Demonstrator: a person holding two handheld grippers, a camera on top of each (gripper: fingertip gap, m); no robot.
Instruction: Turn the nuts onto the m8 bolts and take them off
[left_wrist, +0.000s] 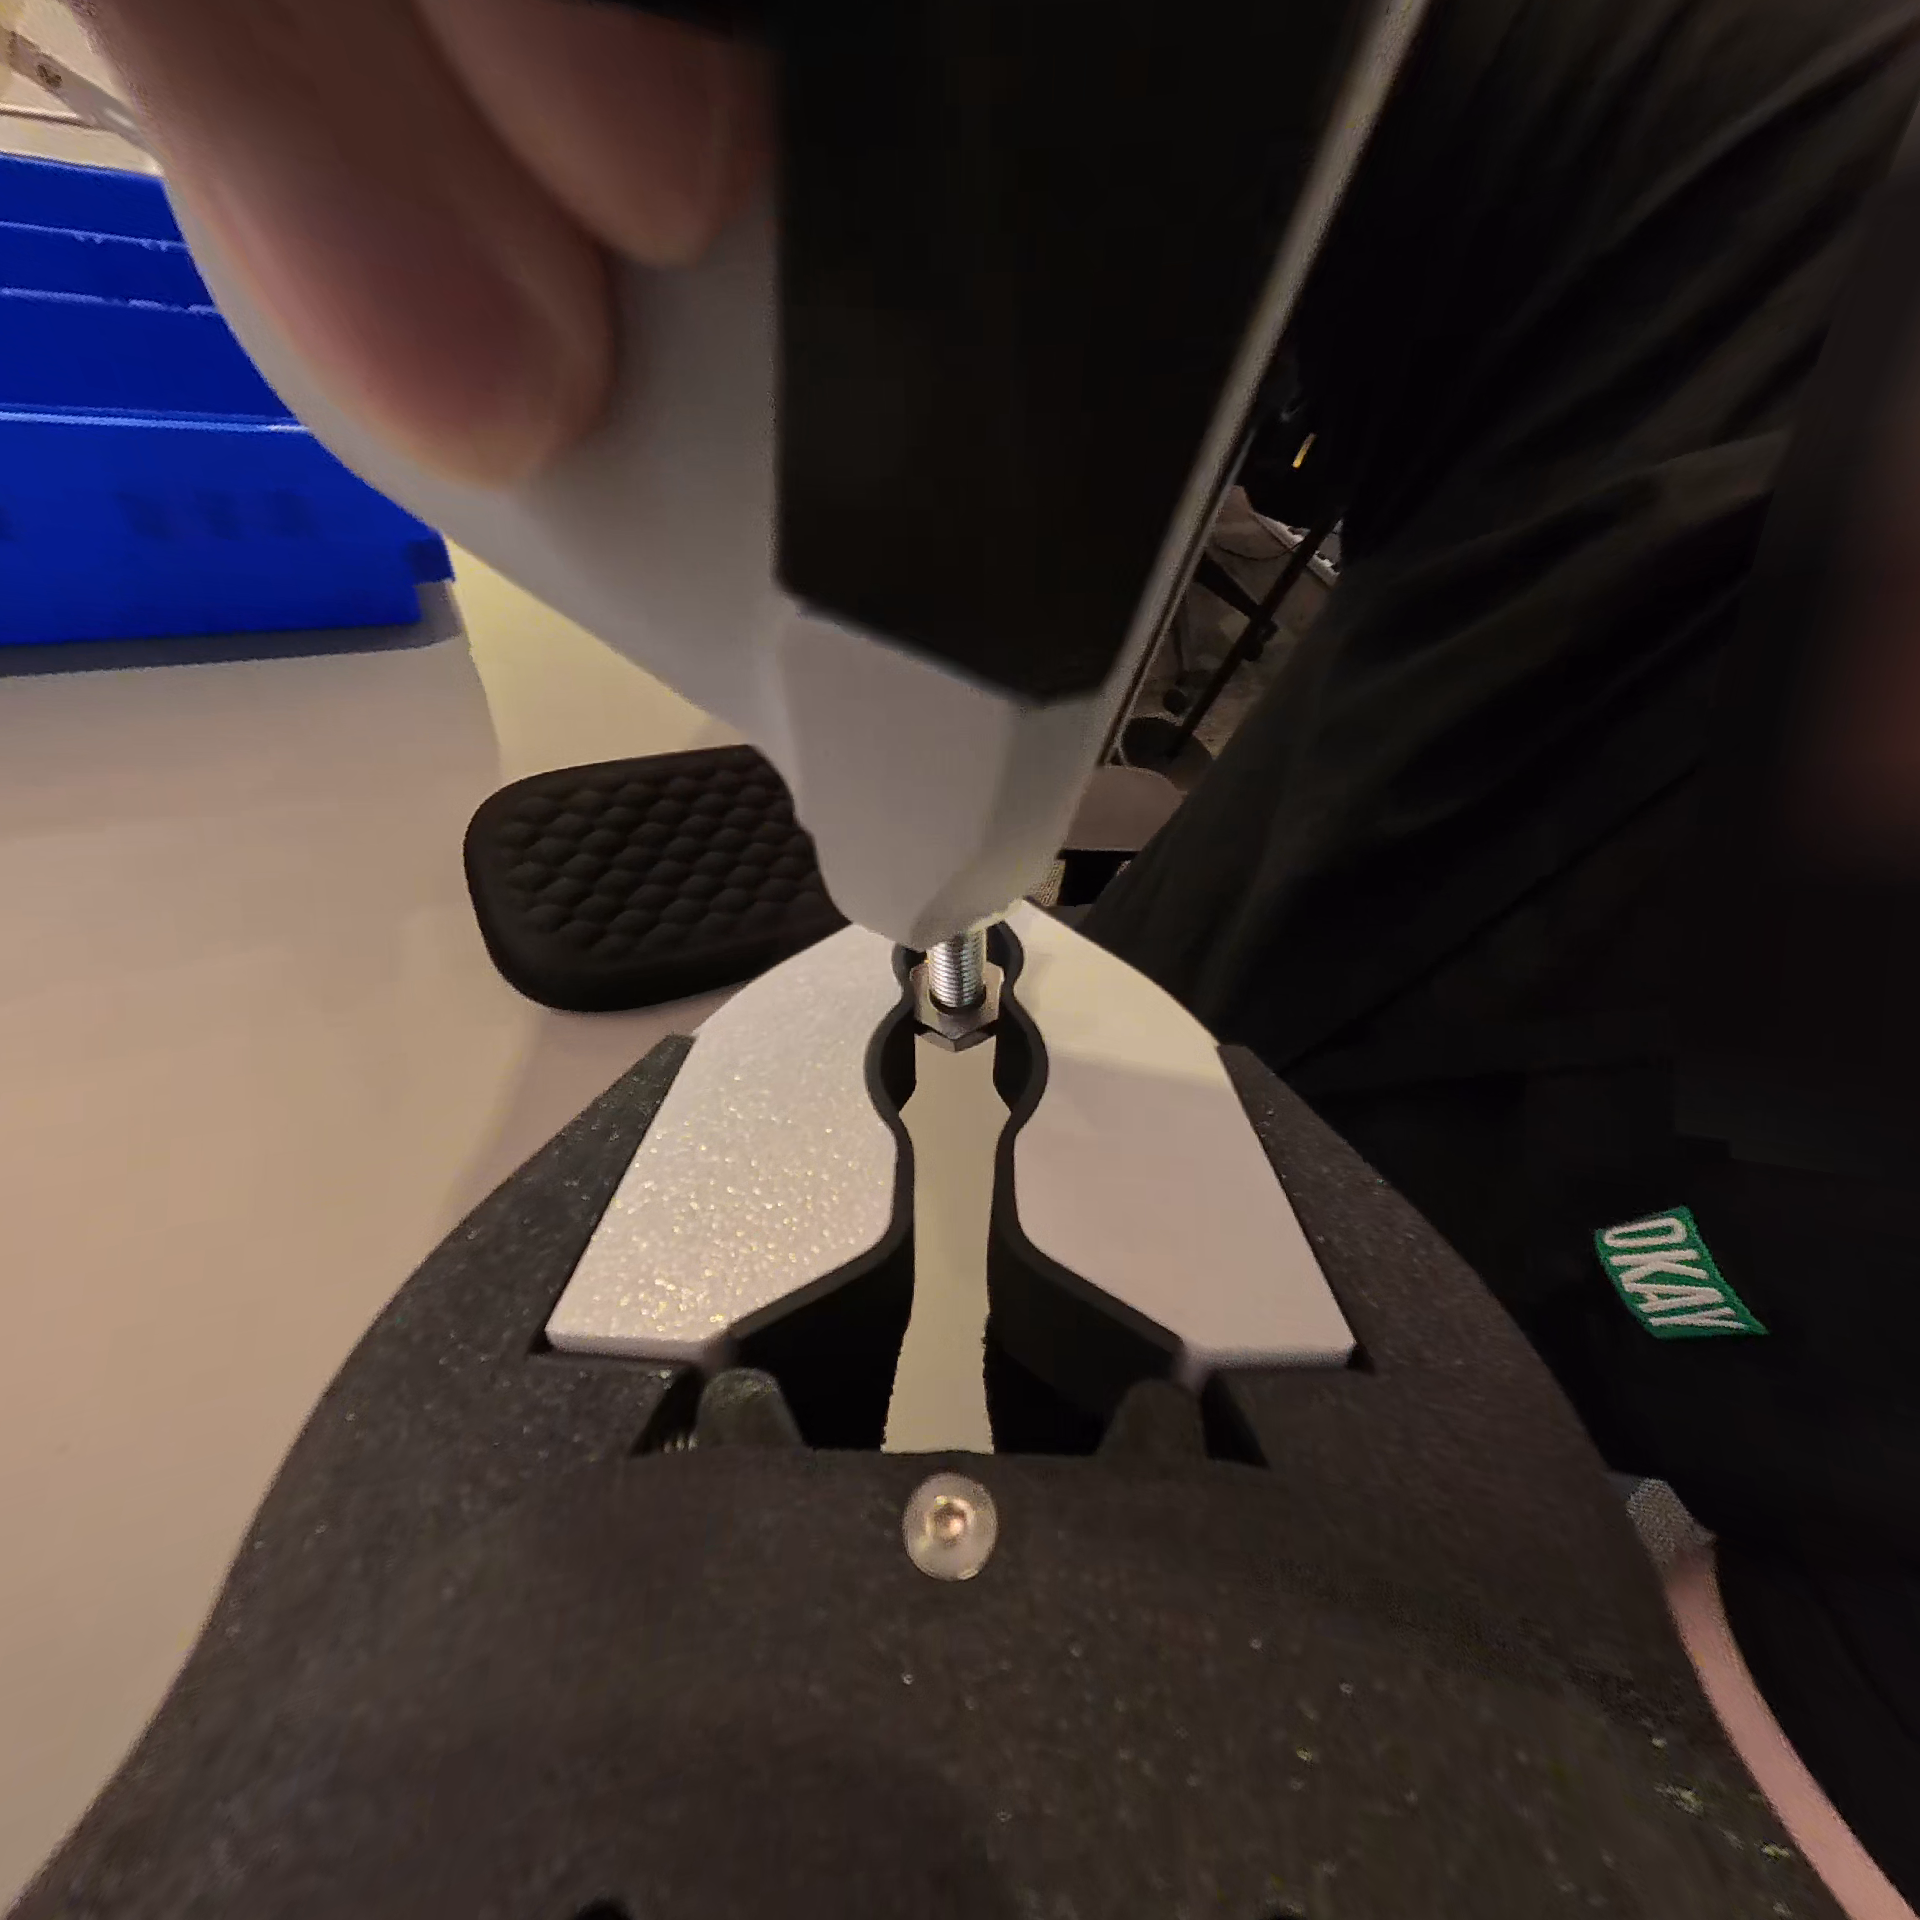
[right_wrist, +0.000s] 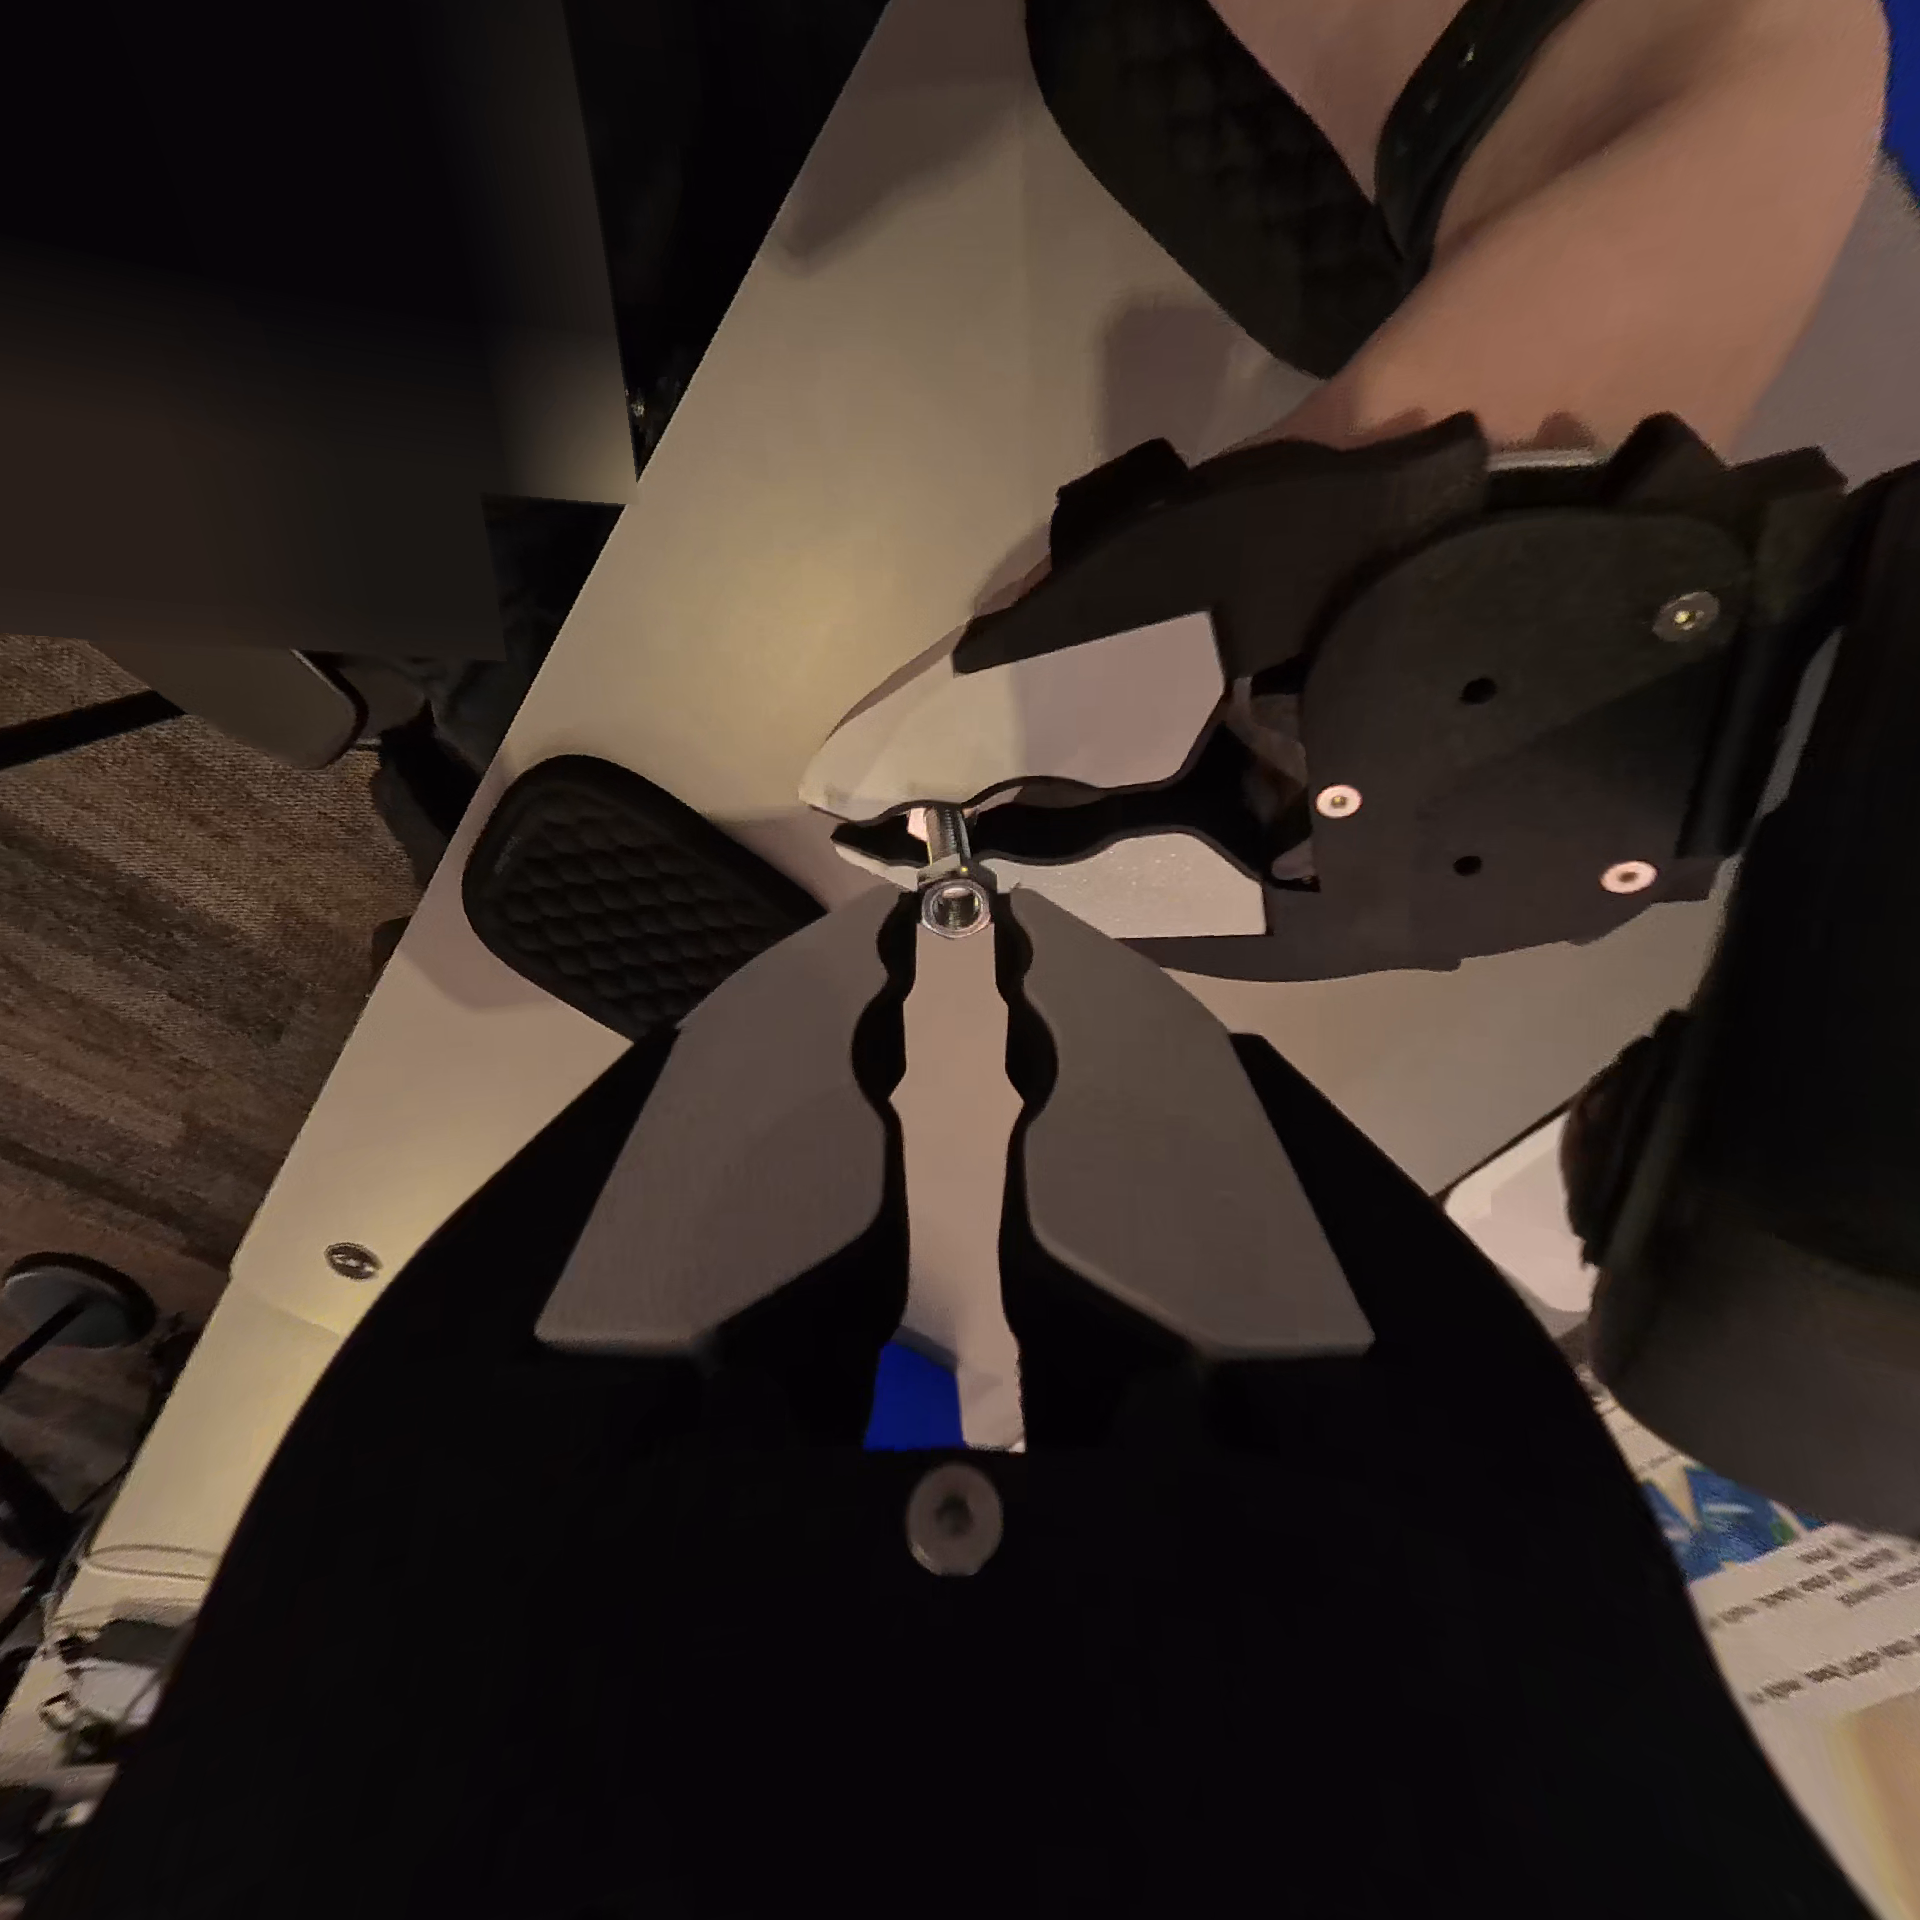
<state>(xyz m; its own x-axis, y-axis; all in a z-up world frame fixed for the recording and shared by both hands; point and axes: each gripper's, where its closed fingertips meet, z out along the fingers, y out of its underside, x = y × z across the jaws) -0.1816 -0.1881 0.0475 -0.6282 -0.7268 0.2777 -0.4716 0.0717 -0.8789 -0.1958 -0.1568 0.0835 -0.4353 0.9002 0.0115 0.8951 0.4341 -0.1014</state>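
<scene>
In the left wrist view my left gripper (left_wrist: 951, 1029) is shut on a steel hex nut (left_wrist: 951, 1010). The bolt's threaded shaft (left_wrist: 958, 971) rises from the nut into the white tip of my right gripper (left_wrist: 935, 899), which comes down from above in a person's hand (left_wrist: 416, 229). In the right wrist view my right gripper (right_wrist: 954, 925) is shut on the round end of the bolt (right_wrist: 954, 916). My left gripper (right_wrist: 909, 831) reaches in from the right, its jaws closed around the nut (right_wrist: 951, 868) and thread. The pair is held above the white table (left_wrist: 208, 1039).
A black textured pad (left_wrist: 644, 873) lies on the table just behind the grippers, and also shows in the right wrist view (right_wrist: 623, 894). Blue bins (left_wrist: 156, 468) stand at the far left. The table edge (right_wrist: 582, 644) runs diagonally, with carpet beyond. Printed papers (right_wrist: 1818, 1621) lie at lower right. There is about 5 centimetres between the tips of the two grippers.
</scene>
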